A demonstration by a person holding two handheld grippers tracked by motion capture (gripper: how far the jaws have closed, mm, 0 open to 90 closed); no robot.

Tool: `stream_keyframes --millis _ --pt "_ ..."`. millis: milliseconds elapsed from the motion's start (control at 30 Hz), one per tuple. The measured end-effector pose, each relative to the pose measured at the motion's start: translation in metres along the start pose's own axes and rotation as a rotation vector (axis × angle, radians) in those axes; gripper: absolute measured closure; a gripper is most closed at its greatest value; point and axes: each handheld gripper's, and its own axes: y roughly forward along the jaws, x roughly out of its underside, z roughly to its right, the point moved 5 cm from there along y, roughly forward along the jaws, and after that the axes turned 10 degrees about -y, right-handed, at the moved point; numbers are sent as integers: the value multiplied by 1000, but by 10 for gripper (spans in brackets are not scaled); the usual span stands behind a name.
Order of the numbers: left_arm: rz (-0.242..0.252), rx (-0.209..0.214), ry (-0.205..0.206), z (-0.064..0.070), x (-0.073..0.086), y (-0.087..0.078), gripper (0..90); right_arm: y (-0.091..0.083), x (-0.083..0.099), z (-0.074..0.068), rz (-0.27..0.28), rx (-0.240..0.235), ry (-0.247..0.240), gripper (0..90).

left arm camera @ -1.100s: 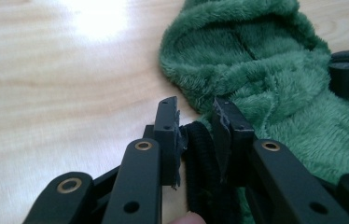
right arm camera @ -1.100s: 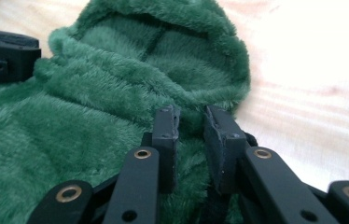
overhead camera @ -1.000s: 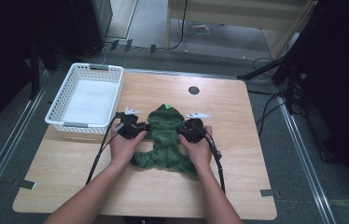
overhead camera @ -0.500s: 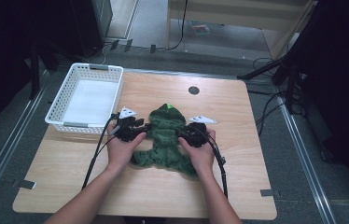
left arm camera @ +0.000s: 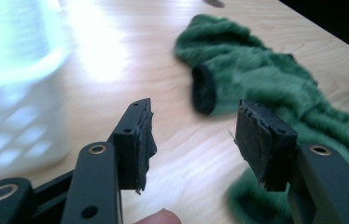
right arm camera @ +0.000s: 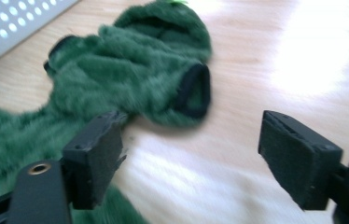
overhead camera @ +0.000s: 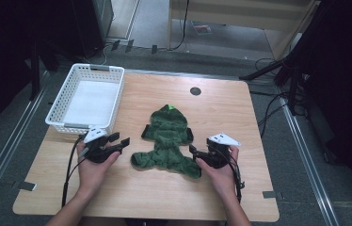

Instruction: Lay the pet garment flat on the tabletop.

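A green furry garment (overhead camera: 168, 140) lies flat in the middle of the wooden table (overhead camera: 221, 108), its hood toward the far side and its black-edged sleeves spread out. My left gripper (overhead camera: 120, 142) rests on the table just left of the garment, open with nothing between its jaws. The left gripper view shows the garment (left arm camera: 275, 88) ahead and to the right of the fingertips (left arm camera: 141, 135). My right gripper (overhead camera: 194, 151) sits at the garment's lower right corner, also open and empty. A black sleeve cuff (right arm camera: 196, 91) lies just beyond its pads (right arm camera: 100, 149).
A white plastic basket (overhead camera: 87, 99) stands at the table's far left, close to my left gripper. A round black hole (overhead camera: 195, 91) is set in the tabletop at the back. Cables trail from both grippers toward the front edge.
Both grippers have pulled away from the garment, outward and toward the front edge. The left one moved left, the right one right, and the garment lies released and spread flat.
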Motion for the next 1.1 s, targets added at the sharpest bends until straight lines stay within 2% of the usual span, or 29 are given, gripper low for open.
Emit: stream_keyframes --millis 100,200,267,333,500,567,667,733,767,833,900,967,1100 --pt "7 -16 -26 -17 9 -17 448 -10 10 4 -15 0 9 134" --pt "16 -35 -32 -31 11 -32 452 -21 21 10 -21 49 -20 115" --pt "33 -50 -42 -43 13 -43 452 -27 28 15 -19 50 4 77" --pt "43 -61 -52 -54 17 -52 441 -33 34 21 -12 58 27 75" --pt "63 -83 -82 -77 28 -73 361 -54 53 35 -8 96 20 75" --pt "80 -100 -116 -87 29 -83 287 -61 60 41 -9 111 29 75" --pt "87 -129 -109 -94 29 -94 147 -73 72 52 -1 129 57 75" --pt "87 -123 -75 -99 29 -102 103 -82 78 59 12 144 76 74" --pt "87 -120 -73 -102 30 -107 88 -86 81 61 15 148 82 75" --pt "93 -121 -95 -109 30 -115 87 -94 86 64 26 157 92 74" --pt "107 -142 -107 -118 31 -124 86 -100 91 67 31 169 91 66" --pt "116 -164 -100 -126 32 -132 86 -105 95 73 33 187 104 48" --pt "107 -204 -109 -136 33 -132 86 -111 97 86 76 234 158 20"
